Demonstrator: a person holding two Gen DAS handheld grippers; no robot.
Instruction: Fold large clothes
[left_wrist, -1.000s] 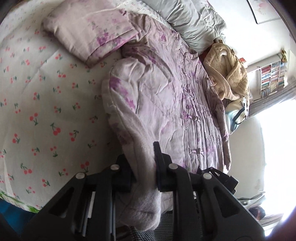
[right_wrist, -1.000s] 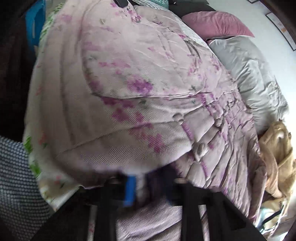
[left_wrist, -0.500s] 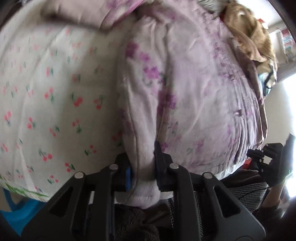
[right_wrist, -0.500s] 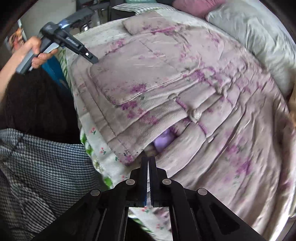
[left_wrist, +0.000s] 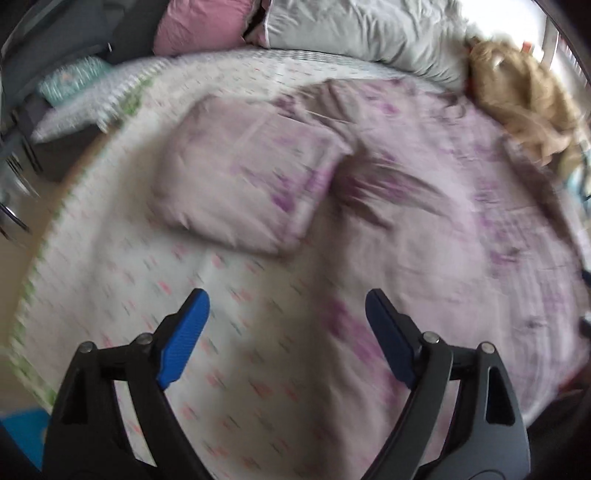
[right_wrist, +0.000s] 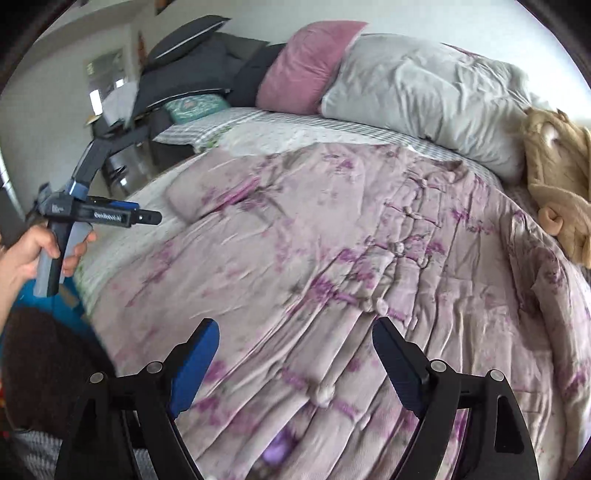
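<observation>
A large lilac quilted robe with purple flowers (right_wrist: 332, 258) lies spread on the bed, its knot buttons facing up. In the left wrist view the robe (left_wrist: 424, 206) covers the right side, with one sleeve folded into a flat rectangle (left_wrist: 243, 184) at its left. My left gripper (left_wrist: 284, 332) is open and empty above the cherry-print sheet (left_wrist: 221, 362). It also shows in the right wrist view (right_wrist: 144, 218), held in a hand at the bed's left edge. My right gripper (right_wrist: 295, 365) is open and empty just above the robe's front.
A grey pillow (right_wrist: 424, 92) and a pink pillow (right_wrist: 303, 62) lie at the head of the bed. A tan fleece garment (right_wrist: 554, 177) lies bunched at the right. Dark cushions and furniture (right_wrist: 199, 66) stand at the back left. A blue bin (left_wrist: 18, 435) sits at the bed's near corner.
Both grippers let go of the robe and opened wide. Both pulled back and now look across the bed. The robe now lies flat on the bed.
</observation>
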